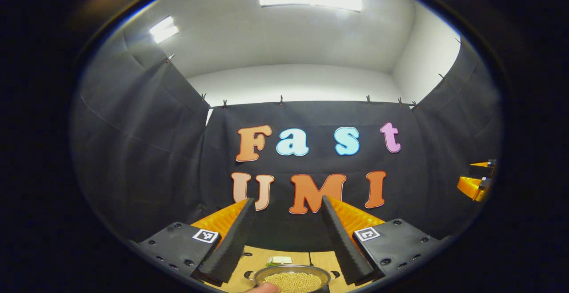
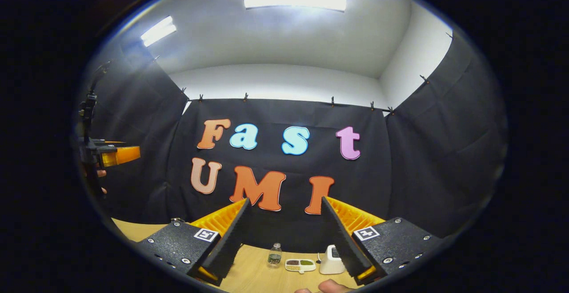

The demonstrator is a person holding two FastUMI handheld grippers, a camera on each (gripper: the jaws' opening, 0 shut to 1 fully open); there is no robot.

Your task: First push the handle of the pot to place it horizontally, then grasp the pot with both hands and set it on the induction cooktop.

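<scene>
1. Progress looked to be at the very start: neither gripper touched anything, and both were held high, aimed at the booth's back wall.
2. Left gripper (image 1: 288,239) had its fingers spread wide with nothing between them; the right gripper (image 2: 284,235) stood likewise parted and empty.
3. The pot (image 1: 292,278), a metal vessel filled with small yellowish grains, sat on the wooden table (image 1: 255,257) low in the left gripper view, below and between that gripper's fingers but well apart from them.
4. A small loop handle showed on each side of the rim; whether a longer handle needed turning could not be told, so the pushing step was judged not yet done.
5. In the right gripper view a small bottle (image 2: 275,255), a divided dish (image 2: 300,265) and a white appliance (image 2: 330,261) stood on the table by the wall.
6. No induction cooktop could be identified, so lifting and setting down were judged still ahead.
</scene>
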